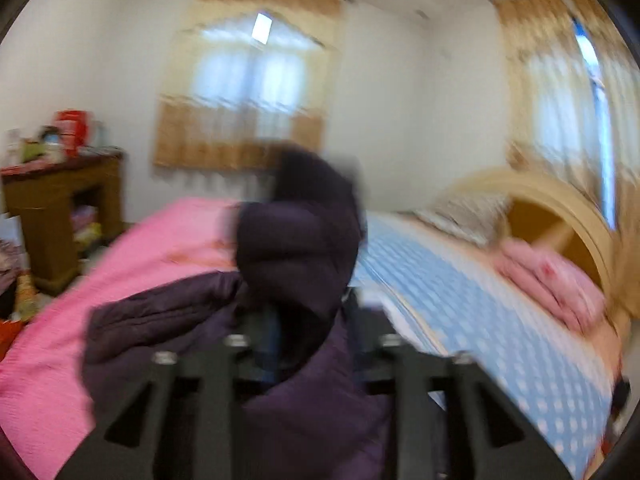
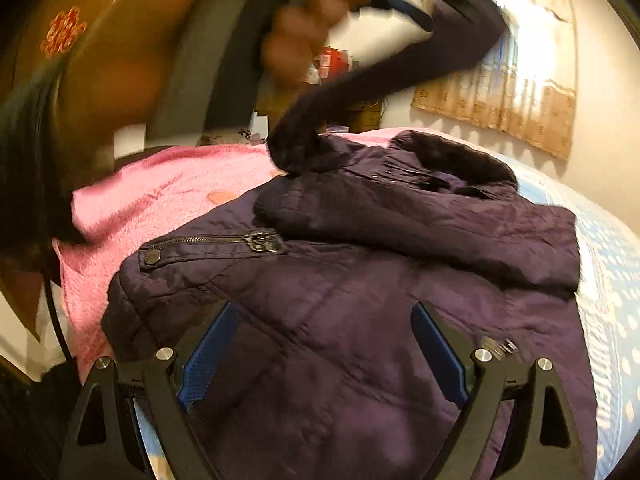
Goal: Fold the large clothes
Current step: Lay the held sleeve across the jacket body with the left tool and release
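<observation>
Purple padded jacket (image 2: 360,280), spread on my bed over pink blanket (image 2: 160,200) and blue dotted sheet (image 2: 612,300): body directly under my right gripper (image 2: 324,360), jaws wide and empty; one sleeve (image 1: 296,240) raised, lying between my left gripper (image 1: 308,320) fingers, grip indiscernible through blur.

Right gripper (image 2: 320,354) low in the frame, jaws spread wide, nothing between the blue pads (image 2: 208,354). Left gripper (image 1: 308,320) bottom centre, blurred, jaws part open around dark cloth. Hand (image 2: 304,28) blurred, upper centre.
</observation>
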Demonstrator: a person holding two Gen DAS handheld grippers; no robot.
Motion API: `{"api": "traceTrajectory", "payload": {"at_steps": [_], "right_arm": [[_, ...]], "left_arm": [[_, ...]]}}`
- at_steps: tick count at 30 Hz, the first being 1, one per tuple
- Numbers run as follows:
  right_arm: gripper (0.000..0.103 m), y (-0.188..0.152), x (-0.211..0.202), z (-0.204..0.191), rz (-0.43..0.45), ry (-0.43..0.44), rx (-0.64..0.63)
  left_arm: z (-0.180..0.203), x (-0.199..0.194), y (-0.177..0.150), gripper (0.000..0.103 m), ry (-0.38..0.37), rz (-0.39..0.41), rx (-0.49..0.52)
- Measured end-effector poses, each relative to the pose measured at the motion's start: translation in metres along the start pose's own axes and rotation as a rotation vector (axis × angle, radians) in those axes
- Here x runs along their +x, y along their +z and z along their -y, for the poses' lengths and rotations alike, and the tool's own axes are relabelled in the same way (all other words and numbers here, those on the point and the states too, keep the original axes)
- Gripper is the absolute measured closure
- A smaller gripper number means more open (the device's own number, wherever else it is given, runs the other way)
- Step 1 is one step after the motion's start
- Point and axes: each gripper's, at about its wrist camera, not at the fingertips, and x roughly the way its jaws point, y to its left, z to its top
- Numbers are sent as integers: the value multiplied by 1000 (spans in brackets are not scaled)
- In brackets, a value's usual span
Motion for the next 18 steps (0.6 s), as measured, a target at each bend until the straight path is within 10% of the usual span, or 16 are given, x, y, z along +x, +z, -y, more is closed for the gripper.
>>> {"api": "traceTrajectory", "payload": {"at_steps": [2,8,13,18], "right_arm": [[14,-3,-8,11,-8,33,40],[13,7,-27,42,-9,103,133],[13,44,-36,107,27,29,289],[13,58,1,202,-13,-65,615]], "left_arm": [[16,-3,-18,23,-14,5,26],[-13,-4,-27,7,81,-32,83],[-86,24,-22,6,335,-113,97],[-122,55,-57,6,419,-227,68]]}}
